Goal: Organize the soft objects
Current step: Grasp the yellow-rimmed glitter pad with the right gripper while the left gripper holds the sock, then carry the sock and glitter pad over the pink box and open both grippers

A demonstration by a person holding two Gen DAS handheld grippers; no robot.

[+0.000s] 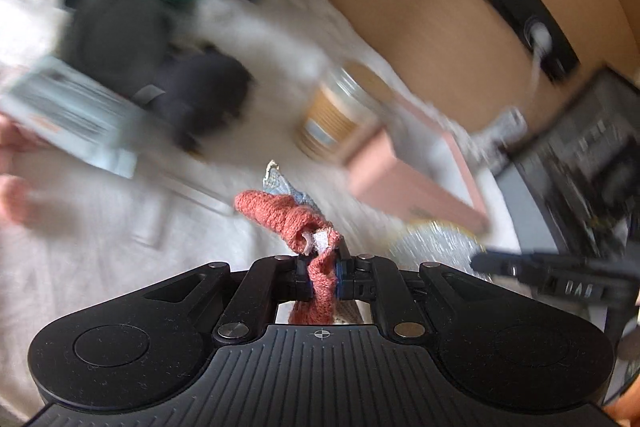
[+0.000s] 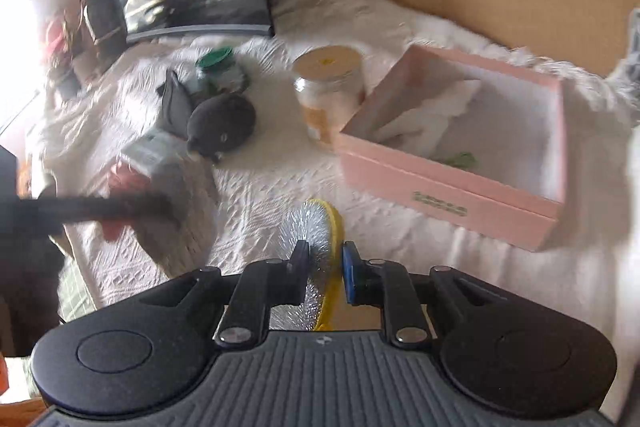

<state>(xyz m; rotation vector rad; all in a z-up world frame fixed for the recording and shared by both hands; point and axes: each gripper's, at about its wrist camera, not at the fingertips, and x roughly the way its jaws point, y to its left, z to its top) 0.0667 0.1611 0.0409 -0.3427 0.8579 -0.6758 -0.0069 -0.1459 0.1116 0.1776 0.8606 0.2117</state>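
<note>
We have both jaws clamped, the left gripper (image 1: 323, 273) on a rust-red knitted cloth (image 1: 286, 217) and the right gripper (image 2: 325, 269) on a silver yellow-rimmed scrubber (image 2: 316, 231) at lower centre, neither yet in the pink cardboard box (image 2: 448, 199) at right, where white fabric already lies, while the dark plush toy (image 2: 222, 125) at left still waits.

pink box label (image 2: 441, 203): printed characters are being blurred; nothing is being read.
jar label (image 2: 316, 115): orange print is being smeared by motion, unreadable.
card with print (image 1: 68, 109): dark lines of text are being blurred, unreadable.
marking on other tongs (image 1: 570, 287): pale characters are being shown, too smeared to be read.
</note>
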